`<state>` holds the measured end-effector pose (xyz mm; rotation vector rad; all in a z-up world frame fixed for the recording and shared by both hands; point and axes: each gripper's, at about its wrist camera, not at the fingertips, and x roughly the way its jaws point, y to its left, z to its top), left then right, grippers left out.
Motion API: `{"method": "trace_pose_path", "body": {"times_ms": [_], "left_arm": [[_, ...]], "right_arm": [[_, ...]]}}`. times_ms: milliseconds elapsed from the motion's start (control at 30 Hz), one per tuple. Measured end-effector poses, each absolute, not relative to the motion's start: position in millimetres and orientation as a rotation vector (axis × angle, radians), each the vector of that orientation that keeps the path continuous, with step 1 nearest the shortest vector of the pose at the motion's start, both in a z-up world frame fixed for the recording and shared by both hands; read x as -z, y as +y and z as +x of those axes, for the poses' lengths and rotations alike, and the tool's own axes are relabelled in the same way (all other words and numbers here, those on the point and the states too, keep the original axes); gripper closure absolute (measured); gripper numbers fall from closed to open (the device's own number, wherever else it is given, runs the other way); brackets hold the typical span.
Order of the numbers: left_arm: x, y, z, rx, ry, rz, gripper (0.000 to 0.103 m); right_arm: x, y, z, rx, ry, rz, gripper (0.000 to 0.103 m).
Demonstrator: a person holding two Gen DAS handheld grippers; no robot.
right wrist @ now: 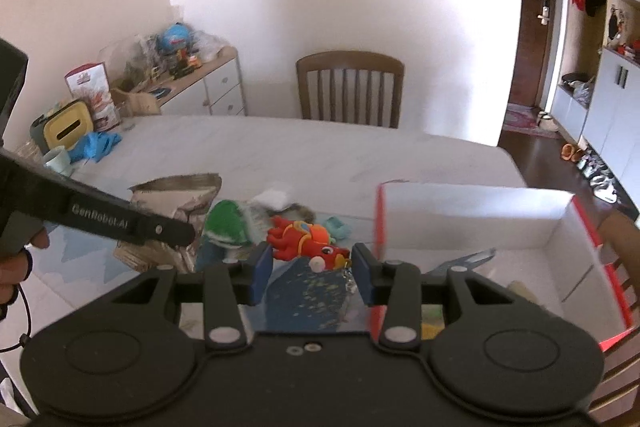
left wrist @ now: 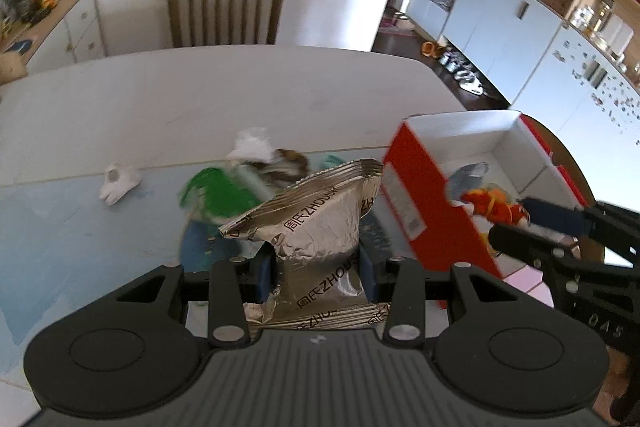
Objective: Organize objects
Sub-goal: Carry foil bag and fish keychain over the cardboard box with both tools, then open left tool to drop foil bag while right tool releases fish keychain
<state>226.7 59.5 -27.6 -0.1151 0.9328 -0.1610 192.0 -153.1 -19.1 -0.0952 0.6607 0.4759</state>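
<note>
Crowding the table (left wrist: 240, 95): green cloth (left wrist: 216, 193), white figurine (left wrist: 118, 183), red-walled box (left wrist: 424, 211).

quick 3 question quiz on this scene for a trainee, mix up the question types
1. True or false: the left gripper is shut on a silver foil packet.
2. What does the right gripper hold?
A. green cloth
B. red plush toy
C. blue glove
3. Fill in: the open box is white inside and ____ outside.

Key: 1 true; 2 B, the red plush toy; 3 red.
</note>
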Motion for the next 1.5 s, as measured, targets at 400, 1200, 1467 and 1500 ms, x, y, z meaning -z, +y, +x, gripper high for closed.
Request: {"method": "trace_pose_path", "body": {"times_ms": [400, 1200, 1467, 1500], "left_arm": [[19, -30, 245, 0.238, 0.933, -0.03, 0.062], [48, -177, 307, 0.351, 0.98, 0.138, 0.062], [81, -194, 319, 0.34, 1.051, 0.154, 0.062], [84, -195, 320, 0.336, 1.059, 0.155, 0.062]], "right_arm": [[21, -221, 214, -0.405, 0.651, -0.102, 0.062], [57, -318, 297, -0.353, 0.765, -0.073, 0.061], [87, -318, 323, -0.377, 0.846, -0.097, 0.061], [91, -317, 324, -0.378, 0.854, -0.103, 0.061]]}}
